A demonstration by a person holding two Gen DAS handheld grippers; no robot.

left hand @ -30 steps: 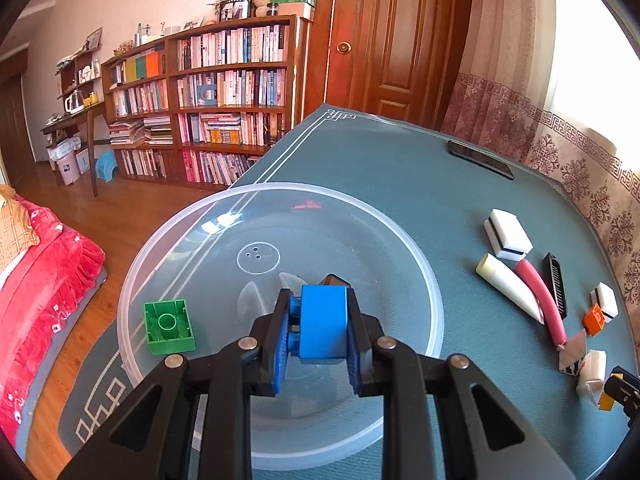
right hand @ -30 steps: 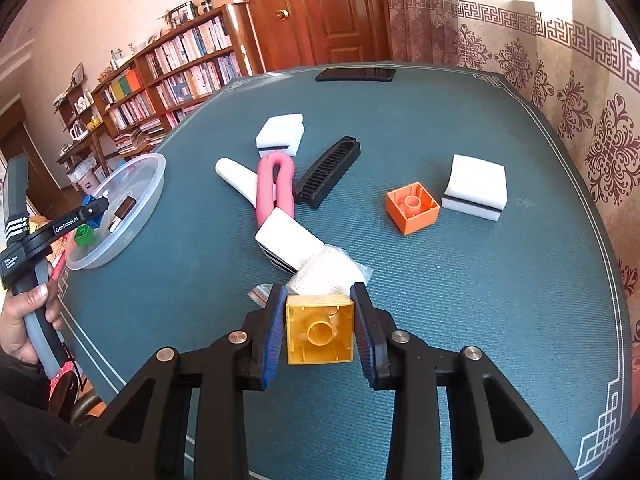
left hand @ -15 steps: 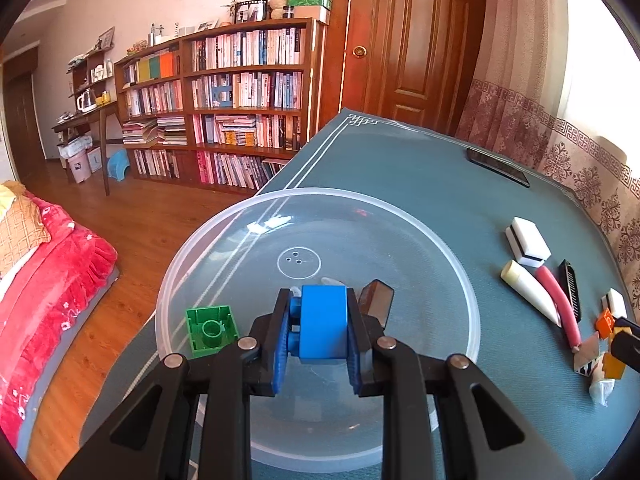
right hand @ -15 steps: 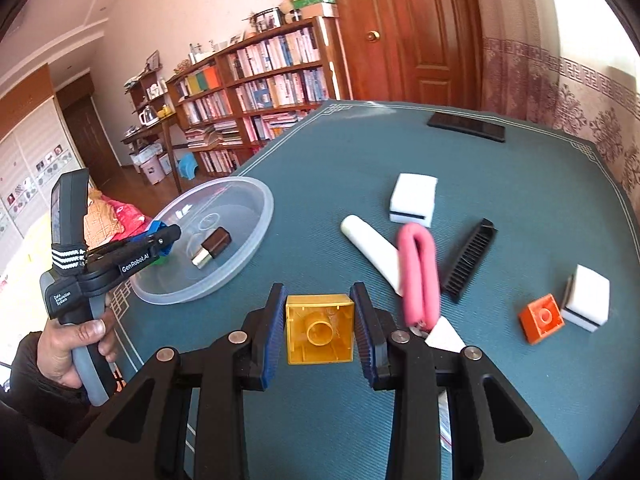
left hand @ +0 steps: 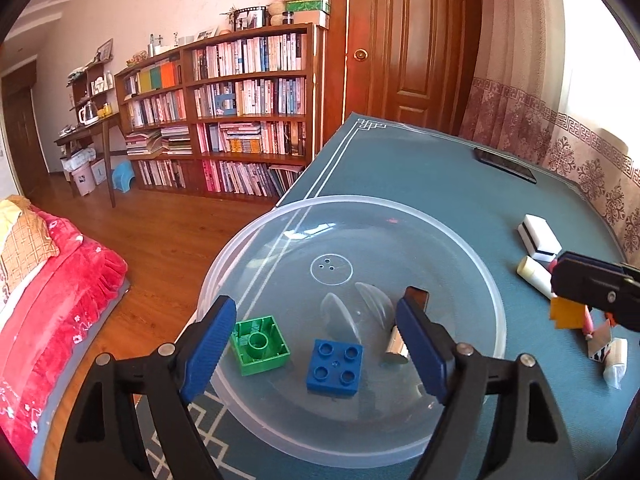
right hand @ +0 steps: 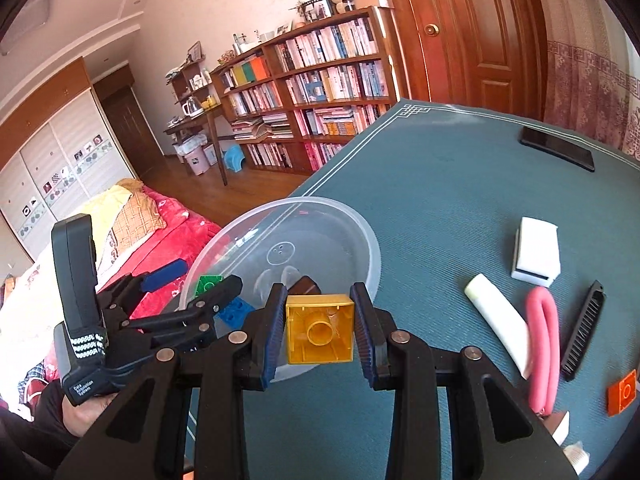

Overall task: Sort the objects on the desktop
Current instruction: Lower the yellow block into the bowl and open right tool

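A bowl (left hand: 494,292) sits at the table's (left hand: 420,168) left edge, near the corner. Inside it lie three pieces: one brick (left hand: 261,345) at the left, a second brick (left hand: 334,366) beside it, and a small cylinder (left hand: 397,350) to the right. The left tongs (left hand: 316,348) hang spread over the bowl's near side. The right tongs (right hand: 319,330) hover at the bowl's near rim with a third brick (right hand: 320,328) between them. Right of the bowl, well apart, lie a sponge (right hand: 536,252), a tube (right hand: 498,312), a bent foam stick (right hand: 542,344), a comb (right hand: 584,334) and a fourth brick (right hand: 622,392). A phone (right hand: 556,153) lies at the table's far side. Beyond the table stand a bookcase (left hand: 240,108) and a door (left hand: 404,40).
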